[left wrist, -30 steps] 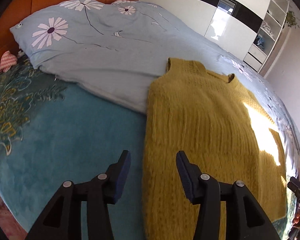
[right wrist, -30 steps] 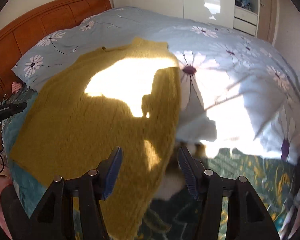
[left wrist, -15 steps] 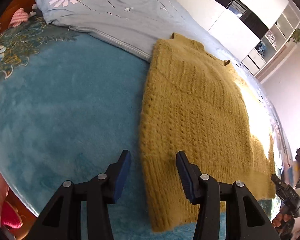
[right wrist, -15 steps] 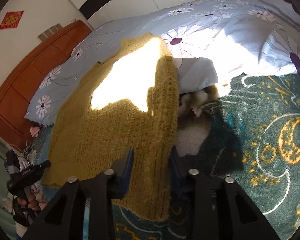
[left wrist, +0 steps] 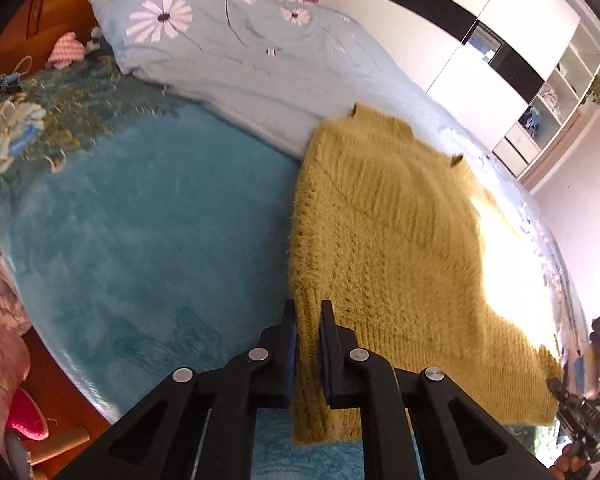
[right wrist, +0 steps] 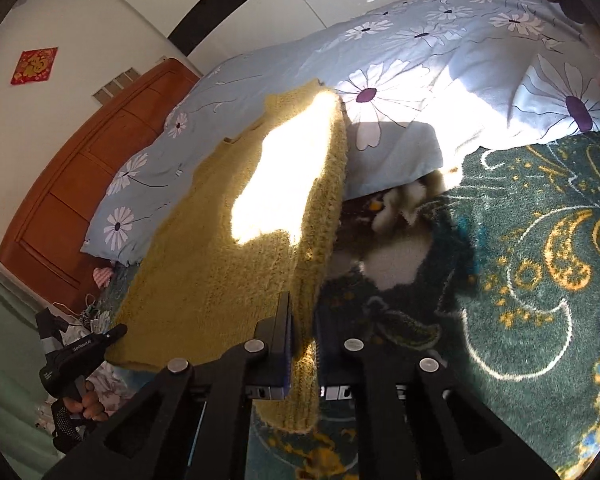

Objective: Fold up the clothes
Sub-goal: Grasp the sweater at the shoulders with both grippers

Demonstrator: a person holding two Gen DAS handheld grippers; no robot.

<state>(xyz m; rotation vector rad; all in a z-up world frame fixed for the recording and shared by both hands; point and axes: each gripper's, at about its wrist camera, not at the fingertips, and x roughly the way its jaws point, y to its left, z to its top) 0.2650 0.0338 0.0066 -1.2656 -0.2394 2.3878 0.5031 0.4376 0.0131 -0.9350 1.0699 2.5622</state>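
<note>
Both hems half hidden: left hand-held gripper (left wrist: 307, 344) and right hand-held gripper (right wrist: 302, 346) just clamped onto sweater (left wrist: 396, 248) corners; only right view shows the wall ornament (right wrist: 34, 65).

Hard sunlight blows out a patch on the yellow sweater (right wrist: 284, 184); fisheye edges bend, slight blur throughout.

Teal blanket (left wrist: 140, 240), daisy-print duvet (right wrist: 440, 48), wooden headboard (right wrist: 80, 184), white wardrobe (left wrist: 440, 52)

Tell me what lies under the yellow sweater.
The yellow sweater lies across a blue plush blanket at its hem end and a daisy-print duvet at its collar end. What lies beneath its middle is covered. Left gripper and right gripper pinch its hem corners.
</note>
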